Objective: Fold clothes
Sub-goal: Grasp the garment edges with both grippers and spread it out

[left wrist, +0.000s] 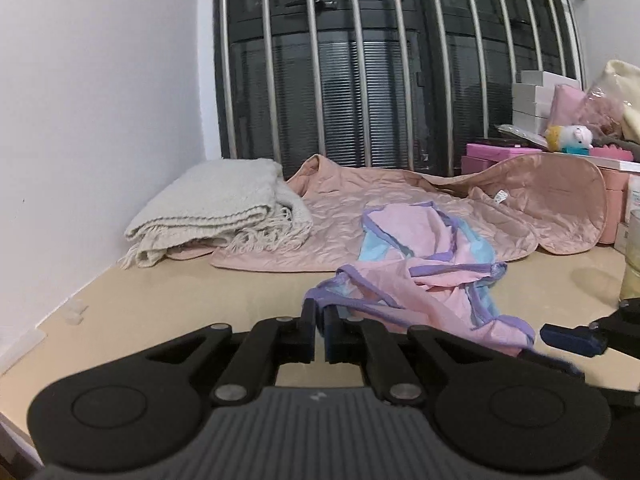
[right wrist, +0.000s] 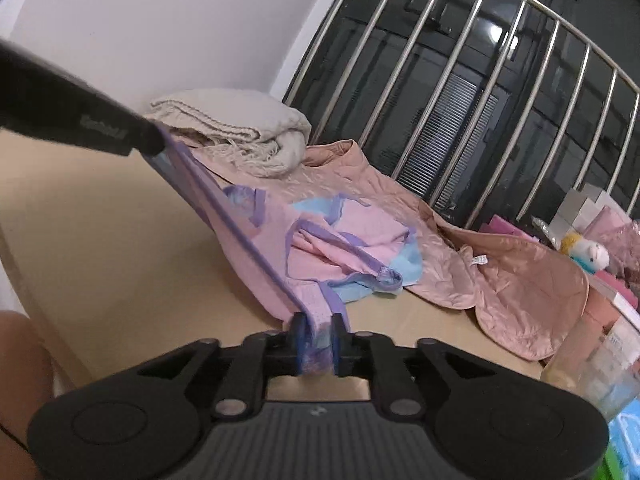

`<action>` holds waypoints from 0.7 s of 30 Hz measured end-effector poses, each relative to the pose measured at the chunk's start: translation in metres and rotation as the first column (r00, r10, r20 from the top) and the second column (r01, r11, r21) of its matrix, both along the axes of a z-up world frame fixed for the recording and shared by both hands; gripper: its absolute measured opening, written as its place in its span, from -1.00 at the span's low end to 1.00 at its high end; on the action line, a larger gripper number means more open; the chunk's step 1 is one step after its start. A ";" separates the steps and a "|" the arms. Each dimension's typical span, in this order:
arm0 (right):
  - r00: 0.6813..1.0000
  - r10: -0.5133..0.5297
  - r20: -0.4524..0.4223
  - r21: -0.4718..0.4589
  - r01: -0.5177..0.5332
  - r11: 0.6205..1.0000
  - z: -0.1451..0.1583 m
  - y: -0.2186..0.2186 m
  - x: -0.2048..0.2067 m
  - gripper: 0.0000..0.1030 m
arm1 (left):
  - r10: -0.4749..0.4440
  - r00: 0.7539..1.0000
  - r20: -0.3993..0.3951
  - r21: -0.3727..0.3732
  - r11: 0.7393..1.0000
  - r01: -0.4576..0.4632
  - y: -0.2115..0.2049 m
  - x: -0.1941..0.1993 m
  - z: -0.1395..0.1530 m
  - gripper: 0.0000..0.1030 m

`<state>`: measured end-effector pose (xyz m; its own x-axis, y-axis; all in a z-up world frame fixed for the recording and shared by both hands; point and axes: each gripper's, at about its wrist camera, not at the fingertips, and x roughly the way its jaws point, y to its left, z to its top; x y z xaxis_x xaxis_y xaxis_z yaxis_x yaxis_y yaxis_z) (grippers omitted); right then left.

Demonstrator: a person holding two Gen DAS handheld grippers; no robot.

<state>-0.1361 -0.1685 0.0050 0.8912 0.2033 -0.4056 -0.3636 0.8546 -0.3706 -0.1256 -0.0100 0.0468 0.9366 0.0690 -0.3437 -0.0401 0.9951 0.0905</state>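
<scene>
A pink garment (left wrist: 436, 280) with purple trim and light-blue patches lies crumpled on the beige table (left wrist: 160, 304). My left gripper (left wrist: 318, 320) is shut on its purple edge at the near left corner. In the right wrist view that left gripper (right wrist: 156, 146) lifts the purple hem, which runs taut down to my right gripper (right wrist: 316, 344). The right jaws stand slightly apart. A band of the pink garment (right wrist: 340, 248) lies spread between the pads and is not pinched. My right gripper (left wrist: 572, 338) also shows blurred at the right edge of the left wrist view.
A folded cream blanket (left wrist: 216, 216) sits at the back left by the white wall. A pink quilted jacket (left wrist: 400, 208) is spread behind the garment. Pink boxes (left wrist: 500, 152), a plush toy (left wrist: 568, 138) and a clear jar (left wrist: 632, 256) crowd the right side. A barred window (left wrist: 360, 80) closes the back.
</scene>
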 end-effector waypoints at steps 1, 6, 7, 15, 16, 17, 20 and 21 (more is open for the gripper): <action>1.000 0.021 -0.006 0.013 -0.021 1.000 0.001 0.000 -0.003 -0.65 | 0.003 1.000 -0.001 -0.004 1.000 -0.003 0.002 0.000 -0.001 -0.94; 0.998 0.048 -0.037 -0.023 -0.049 0.999 -0.003 0.007 -0.002 -0.65 | 0.020 1.000 -0.008 -0.025 0.999 -0.020 0.008 0.002 -0.001 -0.94; 0.998 0.050 -0.038 -0.021 -0.051 0.998 -0.003 0.006 -0.002 -0.65 | 0.023 1.000 -0.008 -0.029 0.999 -0.024 0.010 0.002 -0.001 -0.94; 0.977 -0.019 0.214 -0.065 0.033 0.997 0.010 0.006 -0.015 -1.00 | 0.025 1.000 -0.011 -0.071 0.997 -0.026 0.013 -0.002 0.005 -0.94; 0.962 -0.031 0.272 -0.069 0.052 0.996 0.017 0.005 -0.018 -0.99 | 0.019 1.000 -0.004 -0.065 0.998 -0.019 0.011 -0.004 0.007 -0.94; 0.951 -0.035 0.309 -0.078 0.062 0.995 0.023 0.006 -0.020 -0.99 | 0.016 1.000 0.003 -0.046 0.999 -0.016 0.008 -0.005 0.008 -0.94; 0.926 -0.033 0.377 -0.140 0.092 0.986 0.022 0.012 -0.017 -0.99 | 0.021 0.999 -0.039 -0.044 0.999 -0.023 0.008 0.003 0.000 -0.95; 0.928 -0.021 0.371 -0.213 0.107 0.971 0.010 0.016 -0.012 -0.89 | 0.024 0.998 -0.057 -0.053 0.998 -0.027 0.009 0.006 -0.003 -0.95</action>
<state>-0.1479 -0.1524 0.0153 0.9934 0.0828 -0.0792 -0.1145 0.7496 -0.6519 -0.1198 -0.0008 0.0434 0.9136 0.0724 -0.4001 -0.0617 0.9973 0.0398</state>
